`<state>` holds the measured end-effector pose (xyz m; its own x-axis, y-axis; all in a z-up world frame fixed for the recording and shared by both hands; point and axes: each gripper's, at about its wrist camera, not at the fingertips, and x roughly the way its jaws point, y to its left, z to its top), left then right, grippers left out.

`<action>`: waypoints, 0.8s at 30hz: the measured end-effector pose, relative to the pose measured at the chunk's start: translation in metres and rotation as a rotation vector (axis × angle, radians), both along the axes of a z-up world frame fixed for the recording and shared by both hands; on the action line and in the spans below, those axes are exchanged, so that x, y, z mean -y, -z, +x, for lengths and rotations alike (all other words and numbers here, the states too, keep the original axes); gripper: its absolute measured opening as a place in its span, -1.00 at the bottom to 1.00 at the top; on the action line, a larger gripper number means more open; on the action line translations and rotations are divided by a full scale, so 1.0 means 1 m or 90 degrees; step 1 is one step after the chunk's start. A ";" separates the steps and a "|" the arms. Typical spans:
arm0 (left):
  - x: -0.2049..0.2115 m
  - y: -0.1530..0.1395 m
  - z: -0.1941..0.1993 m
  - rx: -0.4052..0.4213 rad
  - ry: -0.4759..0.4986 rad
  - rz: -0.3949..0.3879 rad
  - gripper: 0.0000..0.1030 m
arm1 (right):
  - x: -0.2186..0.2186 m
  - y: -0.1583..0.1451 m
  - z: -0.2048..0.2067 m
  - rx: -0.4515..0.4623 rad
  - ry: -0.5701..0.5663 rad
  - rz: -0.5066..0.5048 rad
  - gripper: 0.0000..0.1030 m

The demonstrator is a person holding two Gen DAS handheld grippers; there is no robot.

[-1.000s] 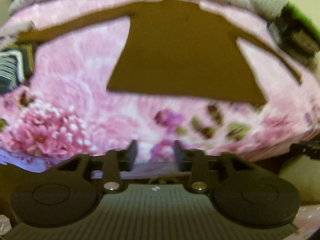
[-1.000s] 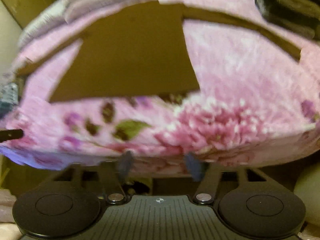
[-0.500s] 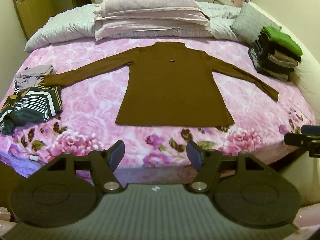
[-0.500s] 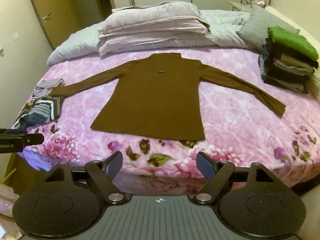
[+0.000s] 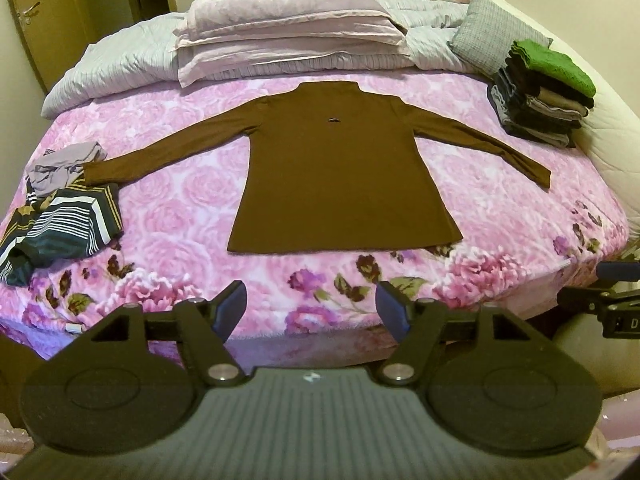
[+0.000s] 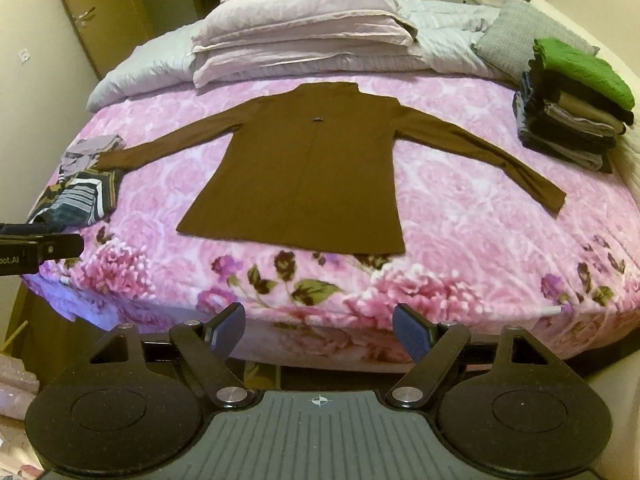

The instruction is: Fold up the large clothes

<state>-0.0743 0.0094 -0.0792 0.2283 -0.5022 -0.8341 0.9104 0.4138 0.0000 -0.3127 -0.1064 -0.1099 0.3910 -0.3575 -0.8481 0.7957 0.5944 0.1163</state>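
A brown long-sleeved top point(image 5: 340, 172) point(image 6: 308, 172) lies flat and face up on the pink floral bedspread point(image 5: 192, 196) point(image 6: 460, 232), both sleeves spread out to the sides, hem toward me. My left gripper point(image 5: 312, 306) hangs open over the bed's near edge, well short of the hem, nothing between its fingers. Equally open and empty, my right gripper point(image 6: 320, 328) sits at the foot of the bed. The right gripper's side shows at the right edge of the left wrist view, and the left gripper's side at the left edge of the right wrist view.
A stack of folded clothes point(image 5: 540, 92) point(image 6: 572, 108) with a green piece on top stands at the bed's right side. A crumpled striped garment point(image 5: 60, 224) point(image 6: 76, 200) and a grey one lie at the left by the sleeve cuff. Pillows point(image 5: 288, 32) and a duvet fill the head end.
Both grippers have pulled back from close above the bedspread to the foot of the bed, and their fingers have spread from narrow to wide open. The top has not moved.
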 end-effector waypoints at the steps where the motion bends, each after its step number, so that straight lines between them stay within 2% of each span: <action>1: 0.000 -0.001 -0.001 0.000 -0.001 0.001 0.32 | 0.001 0.000 -0.001 -0.001 0.000 0.001 0.51; 24: -0.004 -0.004 -0.025 0.016 -0.017 0.000 0.33 | 0.000 -0.004 -0.018 0.002 -0.021 -0.009 0.51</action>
